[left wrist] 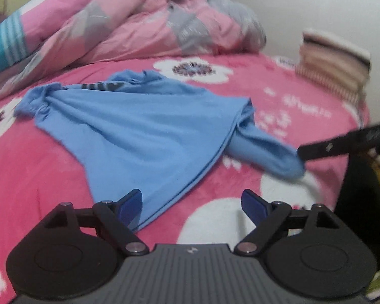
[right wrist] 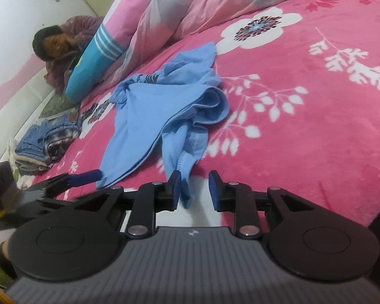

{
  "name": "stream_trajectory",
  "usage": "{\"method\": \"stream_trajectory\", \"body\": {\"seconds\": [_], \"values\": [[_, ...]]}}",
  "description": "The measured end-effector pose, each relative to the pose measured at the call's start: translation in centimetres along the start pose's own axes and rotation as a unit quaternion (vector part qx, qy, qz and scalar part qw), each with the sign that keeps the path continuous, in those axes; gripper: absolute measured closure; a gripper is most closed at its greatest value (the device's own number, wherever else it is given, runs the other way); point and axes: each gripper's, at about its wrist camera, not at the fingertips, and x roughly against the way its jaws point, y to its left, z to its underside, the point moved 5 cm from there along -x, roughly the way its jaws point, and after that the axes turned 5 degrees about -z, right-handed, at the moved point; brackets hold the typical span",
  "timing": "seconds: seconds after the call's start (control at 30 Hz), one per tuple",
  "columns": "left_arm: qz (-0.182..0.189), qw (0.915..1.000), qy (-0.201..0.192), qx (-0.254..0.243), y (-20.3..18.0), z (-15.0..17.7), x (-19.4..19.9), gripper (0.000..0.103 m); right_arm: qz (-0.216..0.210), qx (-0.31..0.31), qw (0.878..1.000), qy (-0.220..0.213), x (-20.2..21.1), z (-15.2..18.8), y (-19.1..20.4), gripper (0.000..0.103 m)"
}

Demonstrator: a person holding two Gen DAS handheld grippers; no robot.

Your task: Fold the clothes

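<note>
A light blue T-shirt lies partly folded on the pink flowered bed cover; it also shows in the right wrist view. My left gripper is open over the shirt's near hem corner, its left finger on the cloth. My right gripper is open, with the tip of a bunched sleeve or hem strip lying between its fingers, against the left pad. In the left wrist view the right gripper touches that strip's end.
A pink and grey quilt is heaped at the back. A stack of folded clothes stands at the bed's right edge. Jeans and folded clothes lie at the left. A blue striped pillow lies beside the quilt.
</note>
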Motion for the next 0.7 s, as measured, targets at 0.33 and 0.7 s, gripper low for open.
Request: {"method": "stream_trajectory", "body": {"seconds": [0.33,0.7], "values": [[0.001,0.9974,-0.017,0.071,3.9,-0.6,-1.9,0.073,-0.011,-0.001,1.0,-0.004,-0.5,0.3,0.3,0.079],[-0.006,0.9821,-0.053,0.181,8.8,1.1,5.1,0.1,-0.013,0.008,1.0,-0.003,-0.9,-0.2,0.7,0.079]]}}
